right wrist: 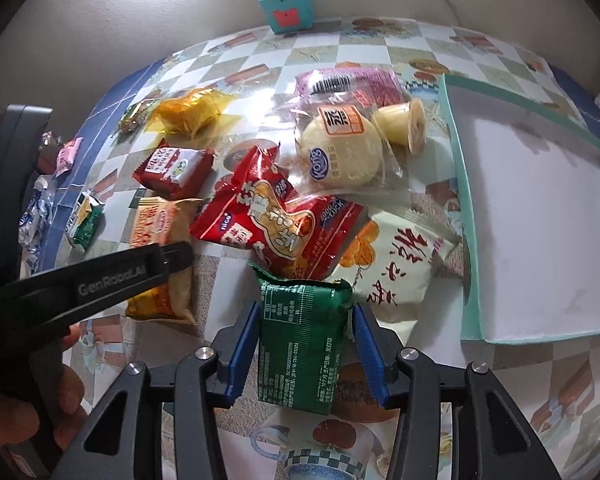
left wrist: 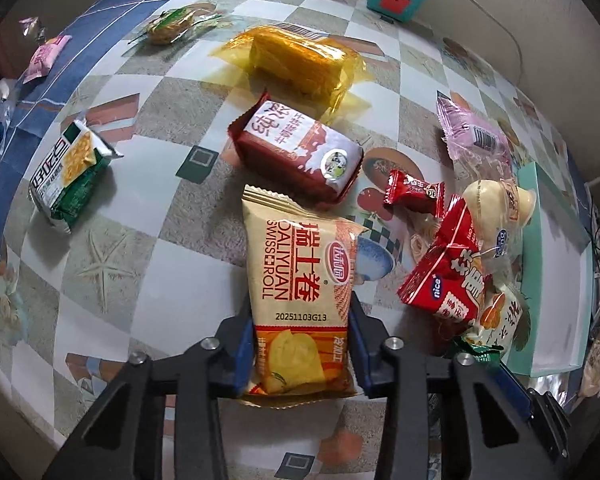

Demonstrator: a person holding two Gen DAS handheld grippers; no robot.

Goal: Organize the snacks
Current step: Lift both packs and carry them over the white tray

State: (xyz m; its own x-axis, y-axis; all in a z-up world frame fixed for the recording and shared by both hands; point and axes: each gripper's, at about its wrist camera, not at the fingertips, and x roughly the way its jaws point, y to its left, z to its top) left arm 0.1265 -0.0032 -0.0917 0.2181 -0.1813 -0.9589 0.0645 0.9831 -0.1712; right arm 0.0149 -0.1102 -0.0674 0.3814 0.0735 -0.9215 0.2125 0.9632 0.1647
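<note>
Table (left wrist: 168, 240) is covered by a checked oilcloth printed with starfish, cups and fruit; a blue border runs along its left edge. A beige wall closes the far side. A teal box (right wrist: 286, 4) stands at the far edge against the wall, with a white cable trailing to the right.

Left gripper (left wrist: 302, 350) is clamped on the near end of the Swiss roll pack (left wrist: 300, 280), blue pads pressed to both sides. Right gripper (right wrist: 306, 354) is clamped on a green pack (right wrist: 302, 336), which is seen from its printed back.

Snacks are scattered mid-table: a maroon pack (left wrist: 300, 152) just beyond the Swiss roll pack, a yellow cake (left wrist: 296, 64) farther off, a green cracker pack (left wrist: 68, 176) well to the left. A heap is seen to the right: red bag (right wrist: 276, 224), bagged buns (right wrist: 340, 152), pink pack (right wrist: 348, 84), white bag (right wrist: 392, 264).

A shallow teal tray (right wrist: 466, 216) with a white floor lies at the right edge. A hand (right wrist: 28, 408) is seen low left in the right wrist view.
</note>
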